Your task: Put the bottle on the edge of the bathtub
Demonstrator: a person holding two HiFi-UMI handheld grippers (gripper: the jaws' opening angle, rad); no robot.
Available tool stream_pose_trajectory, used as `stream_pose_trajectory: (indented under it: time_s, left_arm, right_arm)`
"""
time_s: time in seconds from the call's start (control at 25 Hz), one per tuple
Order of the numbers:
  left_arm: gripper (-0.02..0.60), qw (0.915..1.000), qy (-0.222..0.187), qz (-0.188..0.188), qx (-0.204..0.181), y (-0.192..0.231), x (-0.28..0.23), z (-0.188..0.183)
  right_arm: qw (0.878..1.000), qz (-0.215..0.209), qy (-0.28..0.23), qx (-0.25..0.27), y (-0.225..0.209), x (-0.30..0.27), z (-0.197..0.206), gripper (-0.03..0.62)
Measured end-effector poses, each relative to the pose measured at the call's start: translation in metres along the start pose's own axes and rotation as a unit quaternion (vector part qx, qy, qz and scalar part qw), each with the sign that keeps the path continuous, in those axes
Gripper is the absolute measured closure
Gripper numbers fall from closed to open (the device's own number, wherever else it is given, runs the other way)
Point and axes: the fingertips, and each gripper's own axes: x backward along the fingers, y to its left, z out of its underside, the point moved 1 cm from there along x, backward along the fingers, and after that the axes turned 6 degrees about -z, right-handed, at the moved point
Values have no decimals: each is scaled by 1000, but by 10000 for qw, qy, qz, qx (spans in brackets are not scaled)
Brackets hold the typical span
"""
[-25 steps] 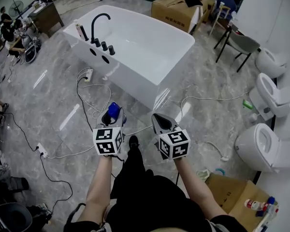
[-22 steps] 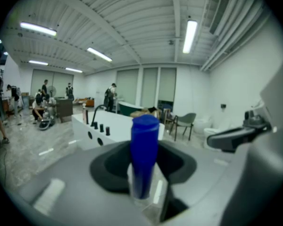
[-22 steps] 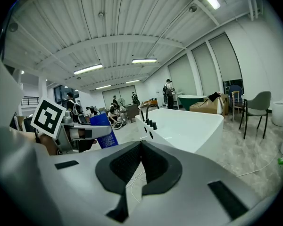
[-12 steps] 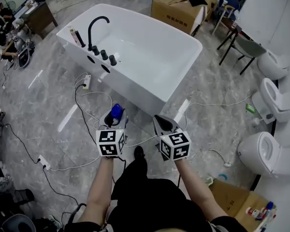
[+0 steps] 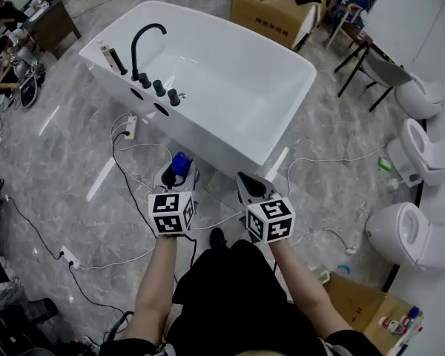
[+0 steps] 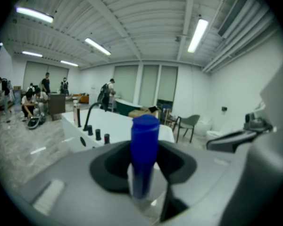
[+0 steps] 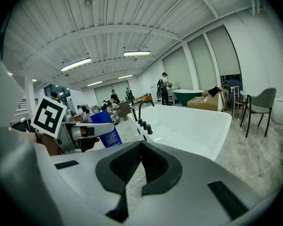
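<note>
A blue bottle (image 5: 179, 162) (image 6: 144, 149) stands upright between the jaws of my left gripper (image 5: 177, 175), which is shut on it. My right gripper (image 5: 254, 188) is beside it at the same height, jaws shut with nothing between them. In the right gripper view the bottle (image 7: 106, 131) shows at the left, held in the left gripper. The white bathtub (image 5: 282, 124) lies just ahead on the floor, with a black tap (image 5: 142, 43) and black knobs on its near left rim. Both grippers hang over the floor short of the tub's near wall.
White cables (image 5: 133, 162) and a power strip (image 5: 130, 127) lie on the marble floor before the tub. Cardboard boxes (image 5: 274, 10) stand behind it, a chair (image 5: 371, 69) and toilets (image 5: 408, 228) to the right. People sit at a desk at the far left (image 5: 15, 21).
The view has come closer to the bathtub, and both grippers with the bottle have moved forward towards its near wall. The grip on the bottle is unchanged.
</note>
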Motion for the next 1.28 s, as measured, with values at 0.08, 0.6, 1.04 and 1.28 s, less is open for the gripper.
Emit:
stream_pose_trajectory:
  time_s: [0.08, 0.6, 1.04, 1.28]
  left_arm:
    - [422, 10000, 17, 41, -34, 0, -10, -2]
    - [422, 9997, 120, 43, -222, -16, -81, -6]
    - [422, 9996, 148, -167, -171, -20, -154, -8]
    - [422, 9997, 118, -187, -96, -23, -187, -12]
  right_arm:
    - [10000, 30, 7, 10, -5, -4, -3, 591]
    - [9999, -47, 98, -103, -47, -31, -10, 591]
    - [9991, -168, 330, -227, -96, -68, -11, 591]
    - [9986, -185, 366, -330, -117, -86, -14, 591]
